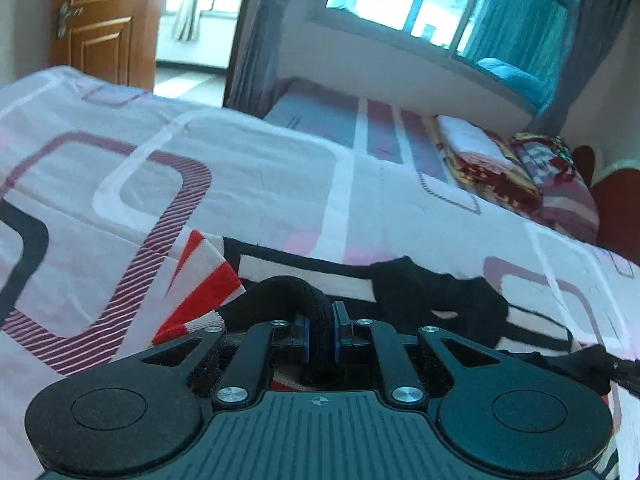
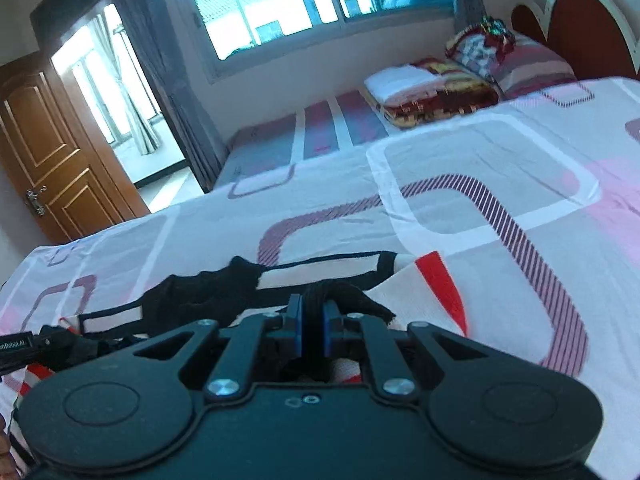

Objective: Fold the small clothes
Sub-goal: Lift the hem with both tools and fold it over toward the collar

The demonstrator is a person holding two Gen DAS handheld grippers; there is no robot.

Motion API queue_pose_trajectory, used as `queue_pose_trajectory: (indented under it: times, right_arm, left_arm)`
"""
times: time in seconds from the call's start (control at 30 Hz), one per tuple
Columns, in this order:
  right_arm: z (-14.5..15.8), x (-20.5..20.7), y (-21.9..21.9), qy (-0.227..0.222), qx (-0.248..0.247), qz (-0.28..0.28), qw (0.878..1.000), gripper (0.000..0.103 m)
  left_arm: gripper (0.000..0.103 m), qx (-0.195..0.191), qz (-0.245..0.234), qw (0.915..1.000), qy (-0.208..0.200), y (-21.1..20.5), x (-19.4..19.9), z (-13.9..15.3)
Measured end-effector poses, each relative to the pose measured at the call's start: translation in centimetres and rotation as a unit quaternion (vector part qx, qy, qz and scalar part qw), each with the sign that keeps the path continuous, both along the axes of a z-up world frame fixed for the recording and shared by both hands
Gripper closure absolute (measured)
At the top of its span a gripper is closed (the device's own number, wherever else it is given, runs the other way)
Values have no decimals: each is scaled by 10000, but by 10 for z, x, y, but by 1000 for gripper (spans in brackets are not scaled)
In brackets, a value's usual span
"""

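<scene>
A bed (image 2: 460, 184) fills most of both views, its sheet printed with rounded rectangles in white, grey, pink and striped maroon. Beyond it, toward twelve o'clock, stands a window (image 2: 280, 4) with teal-tinted panes and grey curtains (image 2: 168, 92) hanging beside it; a brown panelled door (image 2: 52, 160) stands at nine o'clock in the right wrist view and at eleven o'clock in the left. A dark red headboard (image 2: 580, 28) sits at two o'clock in the right wrist view, with a striped pillow (image 2: 528, 64) and a folded blanket (image 2: 436, 92) just in front of it on the far part of the bed. Near the lower middle of each view lies the small garment (image 1: 200, 280), a knitted piece in white, red and black with a thick black trim, spread on the sheet and partly lifted at its near edge. The left tongs (image 1: 321, 334) are clamped on a roll of that black trim, which bulges up between the blue pads. The right tongs (image 2: 313, 330) are likewise clamped on a bunch of the black trim, at the garment's other side. In the right wrist view, the left tool's dark body shows at eight o'clock, with the black edge of the garment stretched between the two.
</scene>
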State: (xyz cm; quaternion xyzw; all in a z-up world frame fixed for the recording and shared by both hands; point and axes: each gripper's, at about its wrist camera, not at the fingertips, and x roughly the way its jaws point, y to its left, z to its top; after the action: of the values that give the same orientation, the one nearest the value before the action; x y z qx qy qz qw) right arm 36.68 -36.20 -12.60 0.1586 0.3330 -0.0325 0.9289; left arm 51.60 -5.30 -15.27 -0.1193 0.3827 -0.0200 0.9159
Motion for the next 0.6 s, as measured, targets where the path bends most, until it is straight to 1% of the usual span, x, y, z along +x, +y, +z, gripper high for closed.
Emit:
queue_pose_trajectory:
  times: [0.1, 0.17, 0.2, 0.23, 0.27, 0.3, 0.33, 0.37, 0.4, 0.43, 0.47, 0.5, 0.53, 0.57, 0.6]
  right_arm:
    - [-5, 14, -3, 54, 12, -35, 10000, 93]
    - [-8, 25, -6, 162, 7, -71, 9998, 93]
    - [-11, 28, -8, 202, 16, -134, 9997, 92]
    - [-14, 31, -10, 251, 16, -194, 9995, 89]
    - [-17, 34, -12, 307, 26, -216, 9993, 84]
    - [-20, 35, -13, 355, -20, -253, 9990, 80]
    - [-20, 34, -14, 314, -30, -253, 9992, 75]
    - [-19, 34, -15, 278, -41, -255, 9993, 70]
    - [-15, 34, -18, 227, -104, -285, 9993, 55]
    - [-12, 31, -19, 158, -206, -351, 9990, 47]
    - [-9, 29, -20, 95, -277, -382, 9988, 47]
    - [-5, 27, -21, 58, -327, -363, 9988, 51]
    - [-2, 24, -21, 5, -379, -323, 9988, 57]
    - [1, 19, -20, -86, -485, -314, 9983, 59]
    - [5, 15, -17, -191, -613, -312, 9975, 58]
  left_arm:
    - [92, 42, -2, 9998, 212, -5, 17, -7]
    - [92, -59, 27, 9992, 385, -3, 27, -12]
    - [87, -100, 58, 9990, 430, -3, 30, -14]
    - [84, -149, 85, 9987, 487, -1, 32, -16]
    - [69, -220, 125, 9983, 516, 0, 34, -16]
    - [38, -252, 162, 9985, 451, 2, 32, -13]
    - [22, -261, 200, 9990, 309, 5, 29, -9]
    - [2, -210, 287, 9993, 139, 8, 25, -4]
    - [0, -127, 369, 9992, -14, 10, 20, 3]
    - [0, -105, 334, 9994, -78, 13, 19, 7]
    - [0, -90, 285, 9995, -57, 16, 17, 10]
    - [0, -38, 252, 9997, 3, 18, 14, 11]
    - [0, 11, 214, 9998, 12, 19, 11, 12]
    - [0, 78, 119, 9999, -35, 18, 4, 13]
    - [0, 159, 5, 9998, -71, 16, -2, 14]
